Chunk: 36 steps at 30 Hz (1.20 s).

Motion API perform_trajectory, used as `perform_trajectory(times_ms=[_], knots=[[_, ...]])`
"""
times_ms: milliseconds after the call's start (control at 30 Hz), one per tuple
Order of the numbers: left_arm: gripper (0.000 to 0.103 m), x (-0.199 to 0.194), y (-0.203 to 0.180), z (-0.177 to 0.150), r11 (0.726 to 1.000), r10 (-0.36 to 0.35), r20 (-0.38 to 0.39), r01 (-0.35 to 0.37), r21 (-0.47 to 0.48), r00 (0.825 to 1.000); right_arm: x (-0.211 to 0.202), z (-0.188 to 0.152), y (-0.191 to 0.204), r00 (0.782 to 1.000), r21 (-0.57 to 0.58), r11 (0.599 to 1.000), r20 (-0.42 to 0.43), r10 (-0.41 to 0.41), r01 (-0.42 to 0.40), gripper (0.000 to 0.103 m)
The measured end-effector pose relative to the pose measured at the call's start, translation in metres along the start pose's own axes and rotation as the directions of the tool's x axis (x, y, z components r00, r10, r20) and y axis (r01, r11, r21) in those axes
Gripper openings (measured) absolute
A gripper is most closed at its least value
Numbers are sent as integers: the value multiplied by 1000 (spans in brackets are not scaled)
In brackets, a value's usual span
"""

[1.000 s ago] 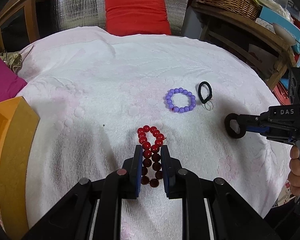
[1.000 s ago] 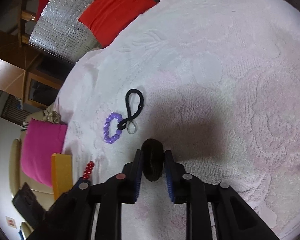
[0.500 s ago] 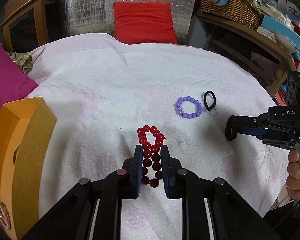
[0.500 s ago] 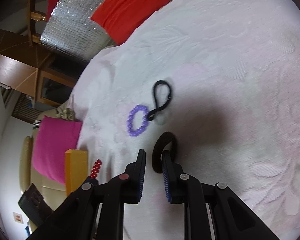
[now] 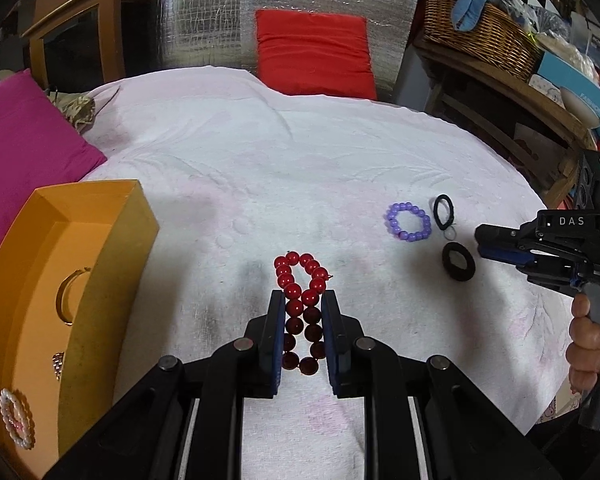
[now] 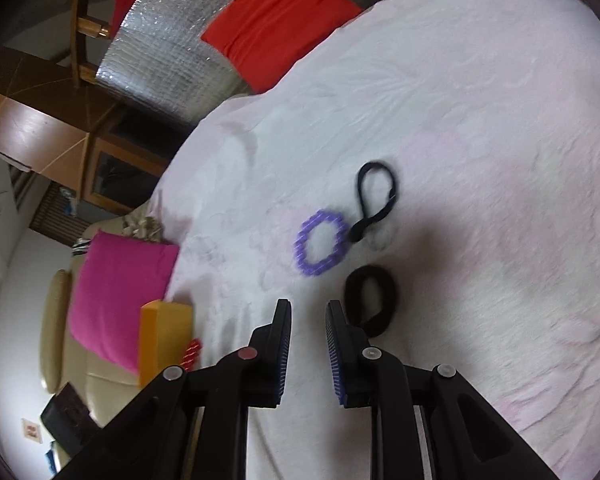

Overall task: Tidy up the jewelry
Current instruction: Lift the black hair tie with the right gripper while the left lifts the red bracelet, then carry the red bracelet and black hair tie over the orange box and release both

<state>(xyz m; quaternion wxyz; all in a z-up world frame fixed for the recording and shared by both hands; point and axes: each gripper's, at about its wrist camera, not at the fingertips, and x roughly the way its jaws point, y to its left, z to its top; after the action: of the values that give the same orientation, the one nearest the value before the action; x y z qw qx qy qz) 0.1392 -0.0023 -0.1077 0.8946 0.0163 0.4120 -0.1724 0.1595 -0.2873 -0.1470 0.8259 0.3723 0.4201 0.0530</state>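
My left gripper is shut on a strand of red beads, which loops out past its fingertips over the white cloth. An orange box lies to its left, holding a pearl bracelet and a gold bangle. My right gripper stands slightly open with nothing between its fingers. The black scrunchie lies on the cloth just right of its right finger. In the left wrist view that scrunchie rests below the right gripper. Further off lie a purple bead bracelet and a thin black hair tie.
A magenta cushion sits behind the box and a red cushion at the far edge. A wooden shelf with a wicker basket stands at the right. A person's hand holds the right gripper's handle.
The right gripper has let go of the black scrunchie, which now lies on the cloth beside it. Both grippers have drawn back, and more of the orange box shows at the left.
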Motion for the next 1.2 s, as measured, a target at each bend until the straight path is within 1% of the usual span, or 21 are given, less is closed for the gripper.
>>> perform_trajectory(times_ms=[100, 200, 300, 333, 433, 500, 533, 567, 600, 633, 667, 733, 867, 1033, 1200], knots=[[18, 1, 0, 1, 1000, -9, -6, 9, -10, 1000, 9, 4, -12, 999, 47, 999, -34, 9, -8, 21], [18, 2, -5, 1, 1000, -15, -7, 15, -1, 1000, 20, 7, -16, 998, 70, 997, -60, 13, -9, 21], [18, 5, -7, 0, 1000, -16, -13, 16, 6, 1000, 29, 9, -12, 998, 58, 998, -58, -16, 20, 22], [18, 5, -7, 0, 1000, -16, -16, 16, 6, 1000, 32, 9, -11, 998, 55, 998, -61, -24, 27, 24], [18, 6, -6, 0, 1000, -15, -17, 15, 6, 1000, 45, 9, -10, 996, 53, 997, -80, -45, 49, 42], [19, 6, -4, 1, 1000, -17, -17, 17, 4, 1000, 51, 9, -7, 997, 31, 999, -62, -36, 38, 42], [18, 7, -4, 1, 1000, -18, -17, 18, 3, 1000, 53, 9, -5, 997, 18, 999, -61, -38, 39, 40], [19, 7, -4, 1, 1000, -18, -18, 18, 2, 1000, 55, 10, -5, 997, 14, 999, -55, -44, 45, 28], [19, 7, -4, 1, 1000, -16, -18, 16, 2, 1000, 57, 10, -7, 997, 21, 999, -56, -45, 46, 22], [19, 7, -3, 1, 1000, -17, -18, 17, 2, 1000, 58, 11, -11, 998, 46, 998, -60, -32, 35, 17], [19, 7, -3, 1, 1000, -18, -18, 18, 1, 1000, 58, 11, -15, 998, 71, 997, -60, -9, 14, 15], [18, 7, -2, 1, 1000, -20, -18, 20, 0, 1000, 58, 13, -20, 998, 98, 995, -59, 25, -19, 14], [19, 8, -2, 2, 1000, -22, -17, 22, -6, 1000, 53, 14, -24, 991, 140, 983, -50, 126, -118, 14], [18, 4, -3, 2, 1000, -24, -10, 24, -7, 1000, 47, 10, -14, 970, 154, 961, -44, 240, -231, 14], [19, -6, -1, 2, 1000, -15, 13, 15, -7, 1000, 44, 3, 5, 950, 139, 945, -59, 307, -297, 14]])
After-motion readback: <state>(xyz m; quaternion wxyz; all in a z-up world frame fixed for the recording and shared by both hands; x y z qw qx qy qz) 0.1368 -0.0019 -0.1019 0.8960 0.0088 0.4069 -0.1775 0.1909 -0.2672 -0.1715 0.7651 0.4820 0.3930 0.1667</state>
